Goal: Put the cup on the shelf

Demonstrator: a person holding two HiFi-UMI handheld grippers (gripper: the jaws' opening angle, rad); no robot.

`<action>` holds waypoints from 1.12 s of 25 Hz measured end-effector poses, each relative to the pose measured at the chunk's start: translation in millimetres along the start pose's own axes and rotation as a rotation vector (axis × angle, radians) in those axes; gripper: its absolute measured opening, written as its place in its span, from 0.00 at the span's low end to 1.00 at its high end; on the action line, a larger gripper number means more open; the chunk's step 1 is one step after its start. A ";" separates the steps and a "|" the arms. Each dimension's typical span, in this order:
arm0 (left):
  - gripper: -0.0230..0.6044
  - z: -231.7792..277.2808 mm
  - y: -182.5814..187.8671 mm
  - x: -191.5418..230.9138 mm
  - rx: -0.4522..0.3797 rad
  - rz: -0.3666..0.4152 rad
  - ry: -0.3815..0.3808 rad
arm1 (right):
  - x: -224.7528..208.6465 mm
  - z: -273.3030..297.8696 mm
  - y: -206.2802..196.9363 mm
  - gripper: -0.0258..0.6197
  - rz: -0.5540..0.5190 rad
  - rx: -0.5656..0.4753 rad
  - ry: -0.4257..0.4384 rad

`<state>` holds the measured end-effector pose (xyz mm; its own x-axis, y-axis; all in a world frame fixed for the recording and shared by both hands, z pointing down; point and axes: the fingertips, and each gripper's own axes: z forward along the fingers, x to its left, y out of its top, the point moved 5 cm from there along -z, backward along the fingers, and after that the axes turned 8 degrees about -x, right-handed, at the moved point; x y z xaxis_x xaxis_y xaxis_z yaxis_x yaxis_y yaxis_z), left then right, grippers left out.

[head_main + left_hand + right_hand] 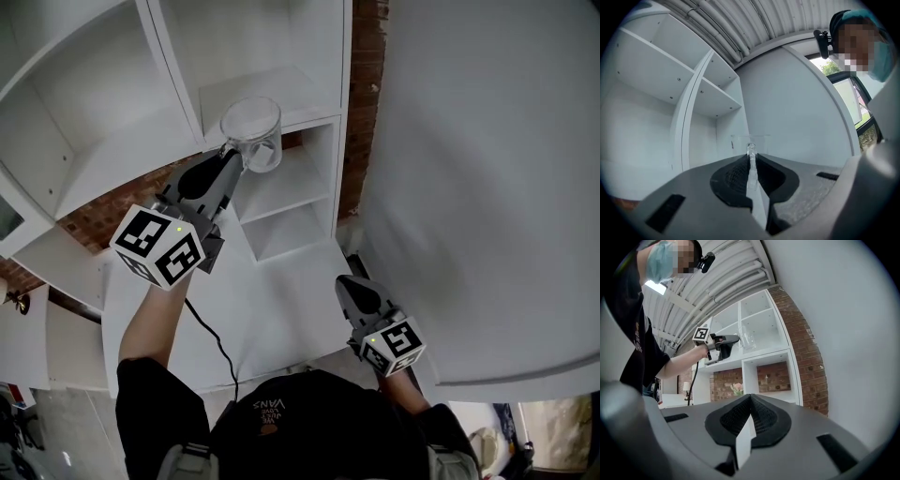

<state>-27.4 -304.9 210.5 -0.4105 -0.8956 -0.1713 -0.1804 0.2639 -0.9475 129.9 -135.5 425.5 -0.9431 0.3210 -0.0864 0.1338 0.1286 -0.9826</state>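
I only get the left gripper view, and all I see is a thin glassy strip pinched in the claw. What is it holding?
Observer: A clear glass cup, mouth up, apparently by its handle; the head view shows the left claw holding it before the white shelf.
Visitor: Is the other claw helping?
Observer: No. The right claw hangs low, apart from the cup, shut and empty.
Visitor: Is the cup standing on a board?
Observer: The right gripper view puts it at an upper compartment; whether it touches the board, I cannot tell.
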 end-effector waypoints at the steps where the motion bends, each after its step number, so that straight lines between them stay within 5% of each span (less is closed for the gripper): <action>1: 0.08 3.6 2.1 5.5 0.004 -0.007 -0.009 | 0.1 5.5 -0.3 0.04 0.000 -0.003 0.002; 10: 0.08 40.0 11.5 42.4 0.024 -0.061 0.007 | -16.3 32.8 -7.0 0.04 0.009 0.026 0.050; 28: 0.08 94.9 -1.7 73.0 0.183 -0.110 0.215 | -91.0 60.2 -0.2 0.04 0.037 0.061 0.245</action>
<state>27.8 -404.7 174.0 -0.5807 -0.8138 -0.0222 -0.0782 0.0829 -0.9935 197.4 -221.2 423.6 -0.8350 0.5433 -0.0875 0.1413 0.0581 -0.9883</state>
